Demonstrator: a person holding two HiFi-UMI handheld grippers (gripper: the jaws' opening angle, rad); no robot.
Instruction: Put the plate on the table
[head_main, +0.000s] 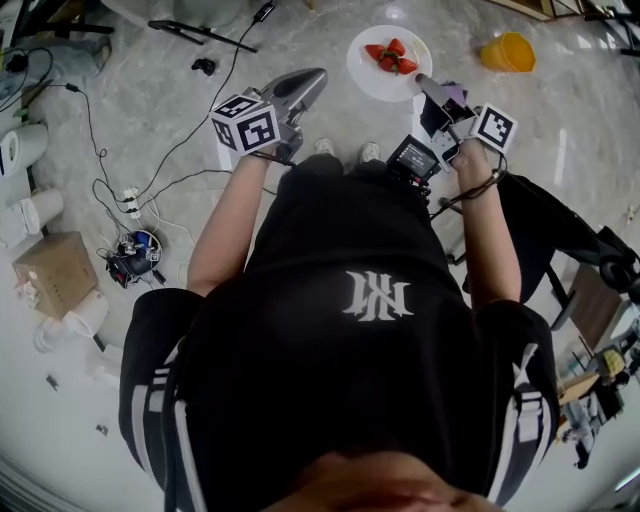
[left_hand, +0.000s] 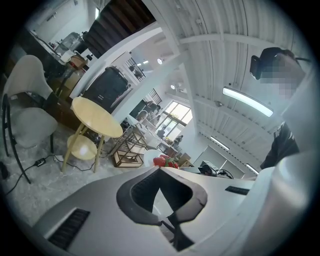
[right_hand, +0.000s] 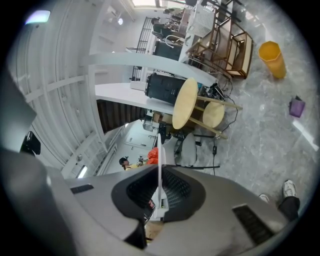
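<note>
1. Right gripper (head_main: 428, 86): jaws clamped on the near-right rim of the plate (head_main: 366, 76). In the right gripper view the rim runs edge-on as a thin white line between the pads.
2. Plate: white and round, held in the air above the marble floor (head_main: 150, 90), roughly level, out in front of the person. It rests on no surface.
3. Strawberries (head_main: 391, 56): a small red pile on the plate, around its middle.
4. Left gripper (head_main: 314, 80): jaws closed to a point with nothing between them. The tip is near the plate's left rim but apart from it. The left gripper view shows the plate and berries just past the tip.
5. Table (right_hand: 184, 104): round, with a pale wood top and a lower shelf. It stands well ahead of both grippers and well apart from the plate. It does not show in the head view.
6. Both grippers point forward at about the same height, with their marker cubes (head_main: 247, 125) facing up toward the head camera.
7. Yellow cup (head_main: 507, 52): on the floor, right of the plate in the head view.
8. Person: black shirt, both forearms stretched forward, pale shoes (head_main: 325, 147) on the floor under the grippers.
9. Left side of the floor: loose black cables (head_main: 100, 150), a cardboard box (head_main: 55, 272) and white rolls near the edge.
10. White chair (left_hand: 27, 100): left of the table in the left gripper view.
</note>
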